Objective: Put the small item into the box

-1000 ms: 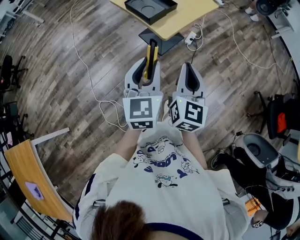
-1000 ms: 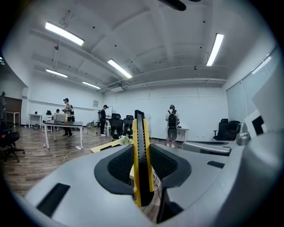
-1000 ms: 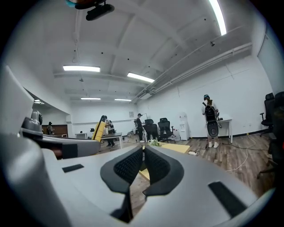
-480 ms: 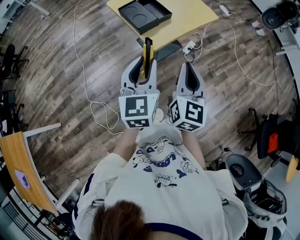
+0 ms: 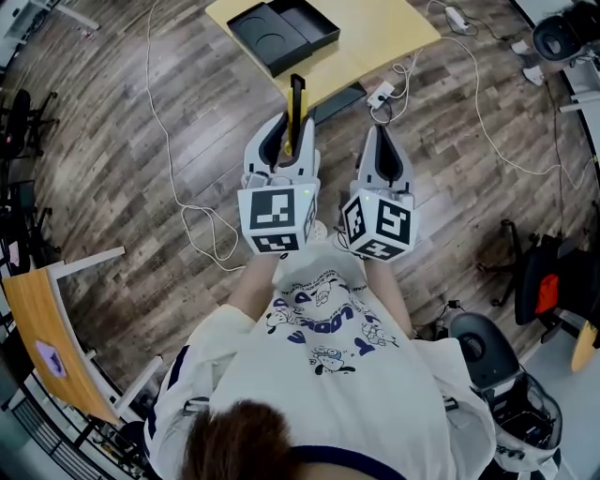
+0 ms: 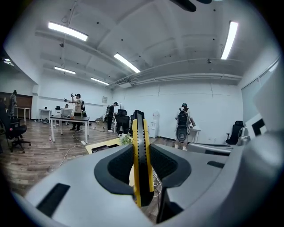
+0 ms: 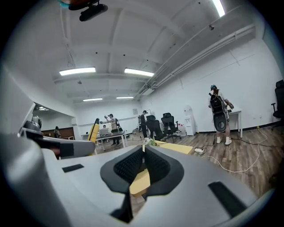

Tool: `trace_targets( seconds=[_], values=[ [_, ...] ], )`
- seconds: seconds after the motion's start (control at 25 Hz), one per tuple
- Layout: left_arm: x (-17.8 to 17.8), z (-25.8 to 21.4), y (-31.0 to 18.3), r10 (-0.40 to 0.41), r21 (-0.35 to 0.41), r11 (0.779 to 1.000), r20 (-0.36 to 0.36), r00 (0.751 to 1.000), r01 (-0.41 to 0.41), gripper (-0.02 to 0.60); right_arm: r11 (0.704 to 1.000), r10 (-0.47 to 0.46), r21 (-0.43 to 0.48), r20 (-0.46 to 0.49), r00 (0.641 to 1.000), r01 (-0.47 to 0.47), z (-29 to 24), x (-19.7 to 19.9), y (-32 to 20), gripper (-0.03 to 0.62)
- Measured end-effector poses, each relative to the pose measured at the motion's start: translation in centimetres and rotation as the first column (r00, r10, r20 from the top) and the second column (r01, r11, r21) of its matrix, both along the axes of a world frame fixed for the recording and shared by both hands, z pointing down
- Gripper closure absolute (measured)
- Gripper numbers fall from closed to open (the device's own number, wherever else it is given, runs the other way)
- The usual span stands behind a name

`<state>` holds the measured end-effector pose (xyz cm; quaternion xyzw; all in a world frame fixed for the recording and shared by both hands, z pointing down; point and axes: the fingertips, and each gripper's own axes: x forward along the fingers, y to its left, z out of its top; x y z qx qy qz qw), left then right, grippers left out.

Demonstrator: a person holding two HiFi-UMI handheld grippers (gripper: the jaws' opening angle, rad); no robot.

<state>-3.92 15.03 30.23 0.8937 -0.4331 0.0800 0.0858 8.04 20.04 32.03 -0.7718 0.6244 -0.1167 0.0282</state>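
The left hand-held gripper (image 5: 287, 141), held out near level before the person's chest, clamps a slim yellow-and-black plastic item (image 5: 297, 101) on edge between its pads, the tip jutting past them. Just beside it, the right hand-held gripper (image 5: 380, 145) points alike, its jaws pressed together on nothing. Ahead of both lies the open black rectangular box (image 5: 309, 21) on the yellow bench (image 5: 384, 23).

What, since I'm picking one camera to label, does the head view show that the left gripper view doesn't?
Only the head view: the wearer's white shirt and the black box with its open compartments seen from above. Only the left gripper view: ceiling lights and a person with a backpack standing across the room. Both: the left gripper with its fingers closed on the yellow-and-black item, and the yellow table ahead.
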Motion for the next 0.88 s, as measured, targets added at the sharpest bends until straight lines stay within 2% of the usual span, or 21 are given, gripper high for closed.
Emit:
trace_targets(
  seconds=[0.28, 0.52, 0.88],
  values=[
    [3.1, 0.8, -5.7, 0.013, -0.019, 1.0, -0.016, 1.0, -0.014, 0.459, 1.0, 0.021, -0.001, -0.007, 1.0, -0.021, 0.5, 3.3, -5.3, 0.56],
    [5.7, 0.8, -12.2, 0.032, -0.029, 0.999, -0.023, 0.999, -0.033, 0.459, 0.999, 0.035, 0.004, -0.013, 0.999, -0.035, 0.0, 5.8, -11.8, 0.56],
    [7.6, 1.0, -21.6, 0.03, -0.067, 0.997, -0.056, 0.998, -0.034, 0.459, 0.999, 0.039, 0.001, -0.032, 0.999, -0.039, -0.5, 7.8, -21.0, 0.56]
  ],
)
